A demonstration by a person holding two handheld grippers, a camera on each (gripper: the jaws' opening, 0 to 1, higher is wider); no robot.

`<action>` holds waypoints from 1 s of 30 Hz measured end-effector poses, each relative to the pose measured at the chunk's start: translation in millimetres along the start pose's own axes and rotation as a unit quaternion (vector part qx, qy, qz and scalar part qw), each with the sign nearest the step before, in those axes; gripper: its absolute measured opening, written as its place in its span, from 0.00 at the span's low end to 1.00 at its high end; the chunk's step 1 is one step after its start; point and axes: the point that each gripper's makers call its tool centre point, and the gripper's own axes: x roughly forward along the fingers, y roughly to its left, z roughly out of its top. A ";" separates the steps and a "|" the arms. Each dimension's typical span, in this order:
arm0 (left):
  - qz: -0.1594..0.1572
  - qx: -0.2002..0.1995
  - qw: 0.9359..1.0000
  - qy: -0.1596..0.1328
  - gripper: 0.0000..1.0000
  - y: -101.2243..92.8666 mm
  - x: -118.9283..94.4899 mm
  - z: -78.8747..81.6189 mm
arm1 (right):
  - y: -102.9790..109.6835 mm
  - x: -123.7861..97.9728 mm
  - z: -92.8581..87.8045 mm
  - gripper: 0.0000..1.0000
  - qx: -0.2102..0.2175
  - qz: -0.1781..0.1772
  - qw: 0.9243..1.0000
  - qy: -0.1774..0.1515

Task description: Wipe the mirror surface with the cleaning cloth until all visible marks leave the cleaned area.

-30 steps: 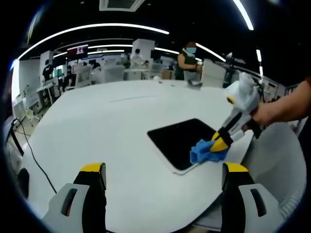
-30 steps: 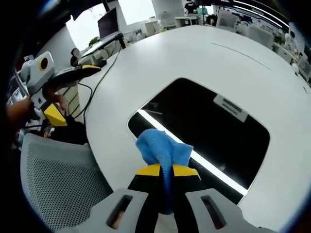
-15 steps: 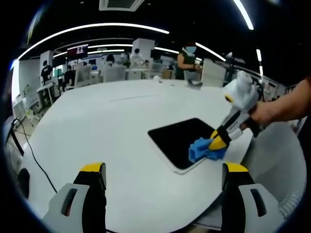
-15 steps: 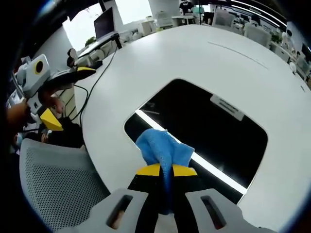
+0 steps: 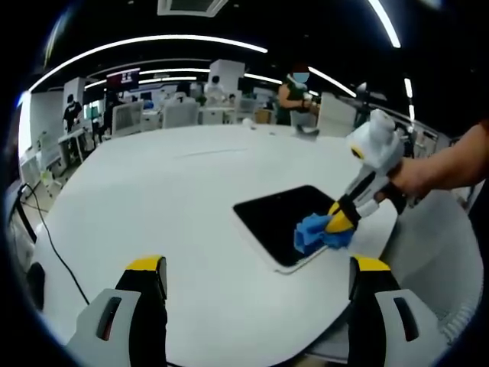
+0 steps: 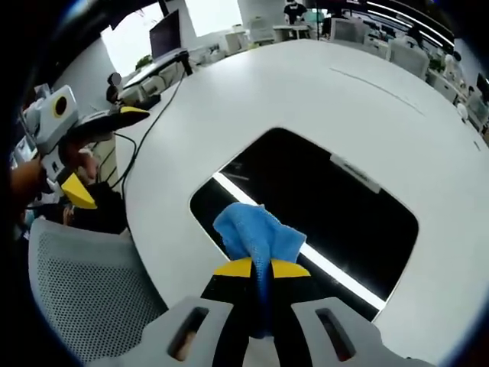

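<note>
A dark rectangular mirror [image 5: 286, 218] [image 6: 328, 202] lies flat on the white table [image 5: 168, 206]. It reflects a bright ceiling light strip. My right gripper [image 6: 261, 269] [image 5: 337, 222] is shut on a blue cleaning cloth [image 6: 256, 233] [image 5: 312, 233], which presses on the mirror's near corner. In the left gripper view a hand holds that gripper from the right. My left gripper [image 5: 252, 267] hovers open over the table's near edge, well short of the mirror; in the right gripper view it sits at the far left [image 6: 92, 153], held by a hand.
A grey mesh chair [image 6: 84, 290] [image 5: 435, 252] stands by the table's edge close to the mirror. A black cable [image 5: 46, 237] hangs off the table's left side. Desks, monitors and people fill the office beyond the table.
The right gripper has slid the cloth a little further onto the mirror, away from its near corner edge. The left gripper has held still.
</note>
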 end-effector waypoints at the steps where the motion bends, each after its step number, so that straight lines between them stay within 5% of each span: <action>1: 0.000 0.000 1.000 0.000 1.00 0.1 0.0 -0.1 | -1.0 0.0 1.2 0.01 0.001 -0.002 1.000 -0.002; 30: 0.005 -0.010 1.000 0.001 1.00 5.3 -0.7 -5.3 | -28.9 11.8 25.5 0.01 -0.004 -0.013 1.000 0.002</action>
